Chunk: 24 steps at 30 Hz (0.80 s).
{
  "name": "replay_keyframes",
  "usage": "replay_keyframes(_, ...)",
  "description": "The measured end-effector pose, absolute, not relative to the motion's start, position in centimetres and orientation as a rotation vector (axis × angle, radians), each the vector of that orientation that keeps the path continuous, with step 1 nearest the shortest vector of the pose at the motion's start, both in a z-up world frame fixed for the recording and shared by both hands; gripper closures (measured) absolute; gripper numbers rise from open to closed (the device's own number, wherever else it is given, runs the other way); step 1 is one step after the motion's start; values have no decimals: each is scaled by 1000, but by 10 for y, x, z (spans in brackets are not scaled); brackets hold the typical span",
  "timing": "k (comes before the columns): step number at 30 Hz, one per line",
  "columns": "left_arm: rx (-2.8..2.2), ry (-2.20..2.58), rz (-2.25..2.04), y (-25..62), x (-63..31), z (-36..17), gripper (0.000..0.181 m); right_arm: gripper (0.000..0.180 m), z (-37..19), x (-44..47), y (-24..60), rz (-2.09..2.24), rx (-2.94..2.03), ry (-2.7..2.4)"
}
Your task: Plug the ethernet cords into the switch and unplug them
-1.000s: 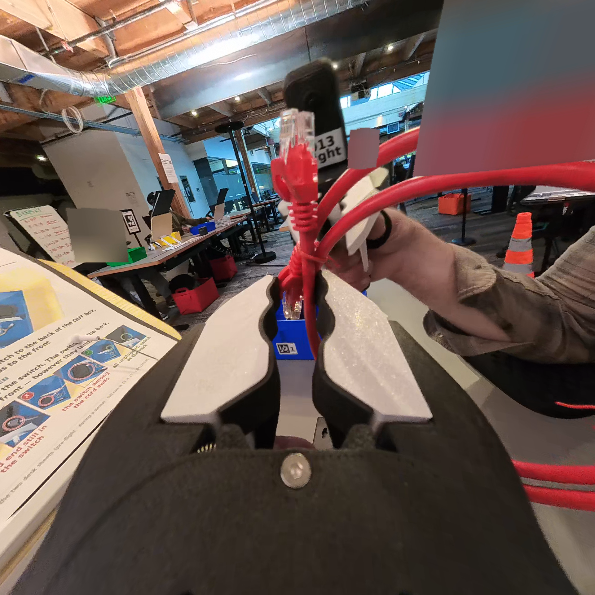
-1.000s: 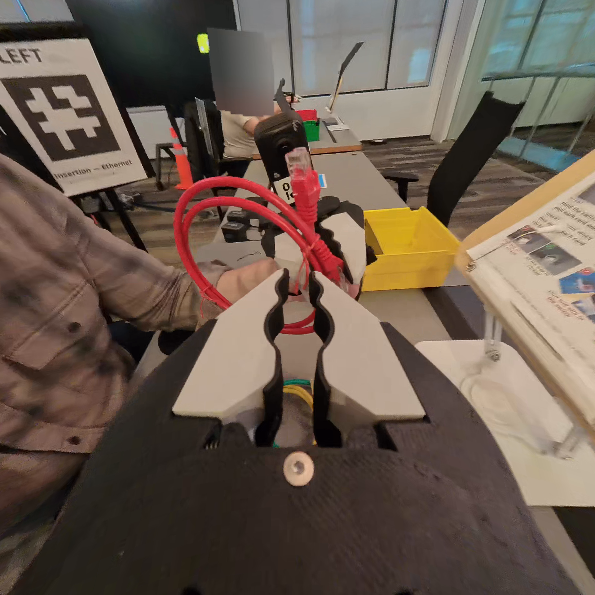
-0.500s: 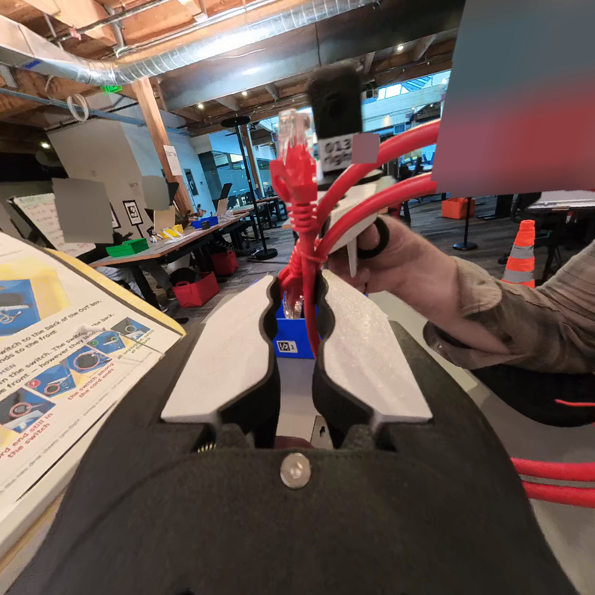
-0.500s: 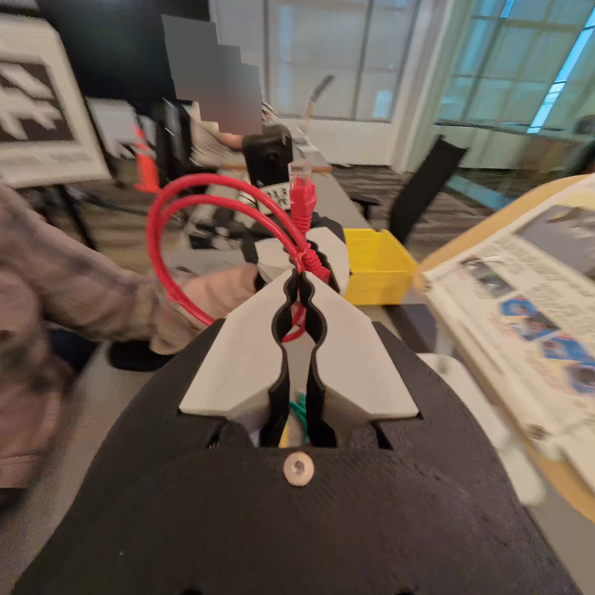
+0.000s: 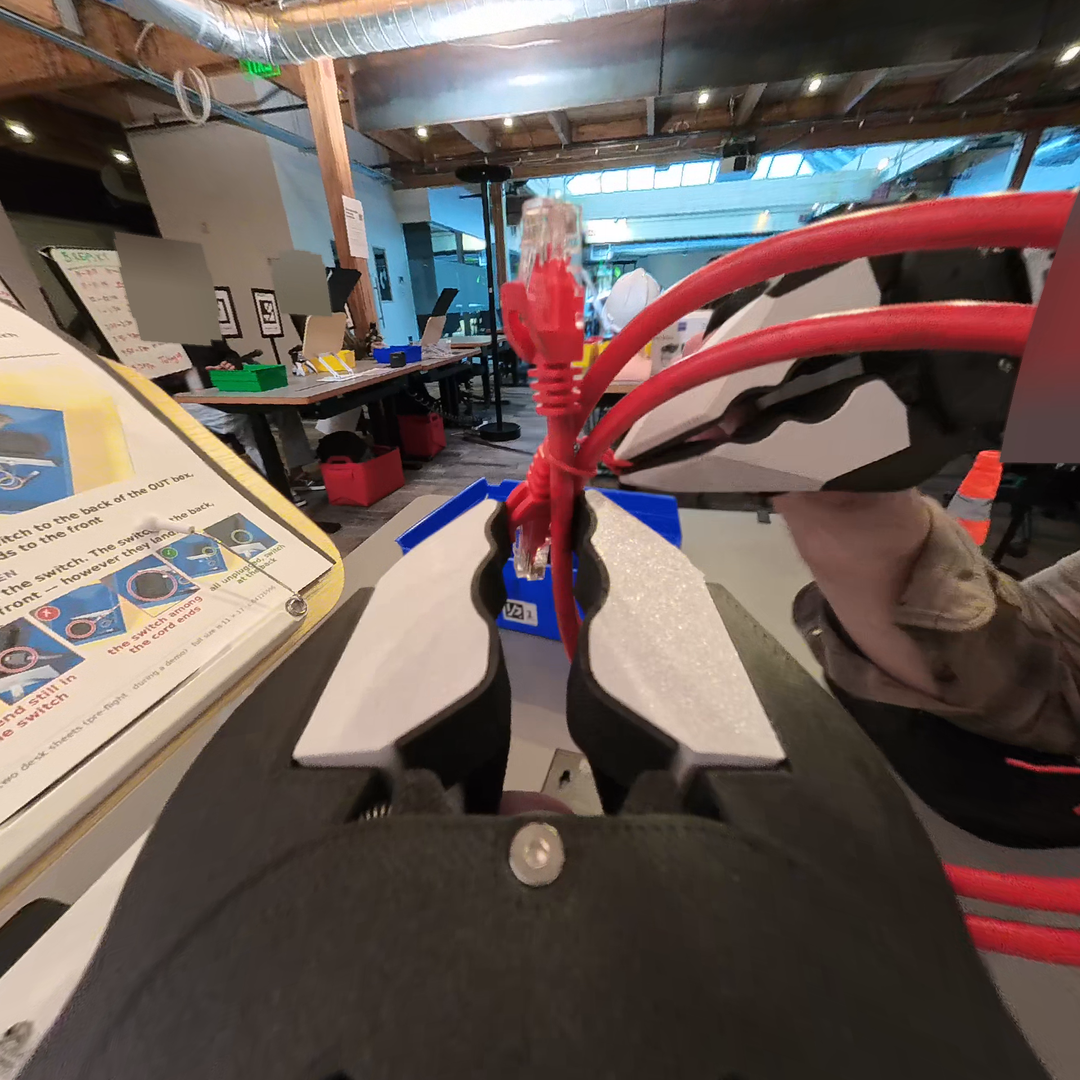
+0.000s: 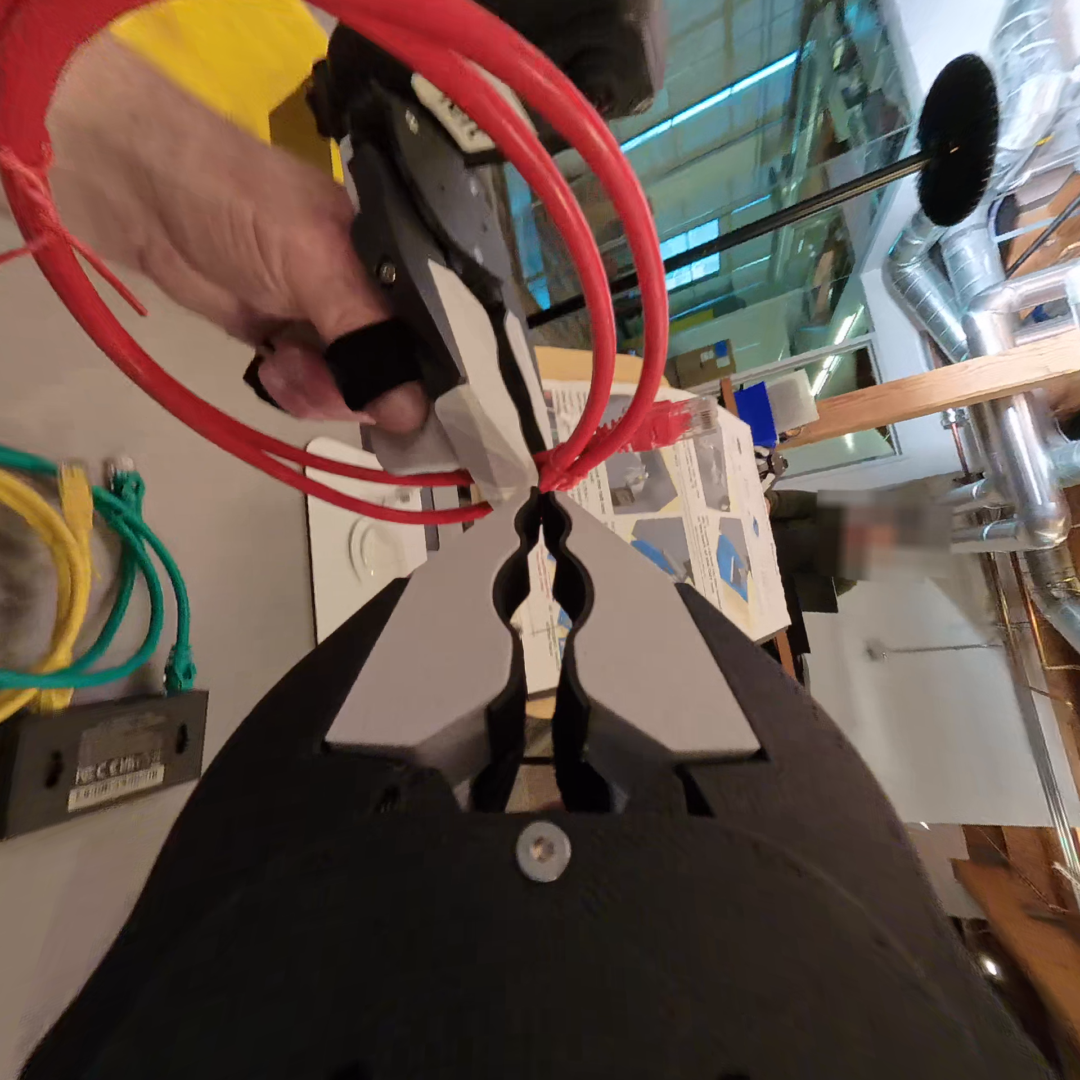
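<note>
A coiled red ethernet cord (image 5: 561, 409) is bound with a red twist tie. One clear plug (image 5: 549, 234) points up and another hangs between my fingers. My left gripper (image 5: 540, 514) is shut on the bundle just below the tie. My right gripper (image 6: 540, 502) is rolled on its side, with its tips shut on the tie where the loops (image 6: 608, 234) meet. It shows in the left wrist view (image 5: 619, 467), coming in from the right. The black switch (image 6: 99, 754) lies on the table at the lower left. A green cord (image 6: 158, 555) and a yellow cord (image 6: 70, 561) run into it.
A blue bin (image 5: 637, 514) stands on the table just beyond my left gripper. A slanted instruction sheet (image 5: 117, 555) stands at the left. A hand (image 6: 204, 234) holds the left gripper. A yellow bin (image 6: 222, 47) is behind it. Other tables and an orange cone are farther off.
My right gripper has closed its jaws onto the tie of the red bundle and rolled about a quarter turn onto its side. My left gripper still holds the bundle, tilted slightly down.
</note>
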State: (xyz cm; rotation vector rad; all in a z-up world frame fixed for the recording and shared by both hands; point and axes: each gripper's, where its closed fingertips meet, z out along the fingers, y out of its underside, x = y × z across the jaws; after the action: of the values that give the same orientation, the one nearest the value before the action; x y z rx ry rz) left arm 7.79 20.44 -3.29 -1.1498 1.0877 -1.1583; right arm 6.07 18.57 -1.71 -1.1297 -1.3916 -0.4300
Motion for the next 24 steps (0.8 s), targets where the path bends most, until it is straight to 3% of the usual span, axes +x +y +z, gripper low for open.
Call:
replay_keyframes(3,-1122,1104,-1133,201,81,-33,161,180,-12,66,181,-225,-1177,-1358)
replay_keyframes(6,-1090,1120,-1064,200,80,-32,160,165,-3,68,170,117,-1242,-1297)
replay_keyframes(14,-924,1118,-982,188,68,-14,161,164,8,68,153,1213,-1372,-1073)
replay_keyframes(20,-893,1141,-910,186,63,-11,160,164,2,59,154,1503,-1345,-1024)
replay_keyframes(24,-891,1142,-897,187,62,-11,160,171,1,54,153,1451,-1341,-1052)
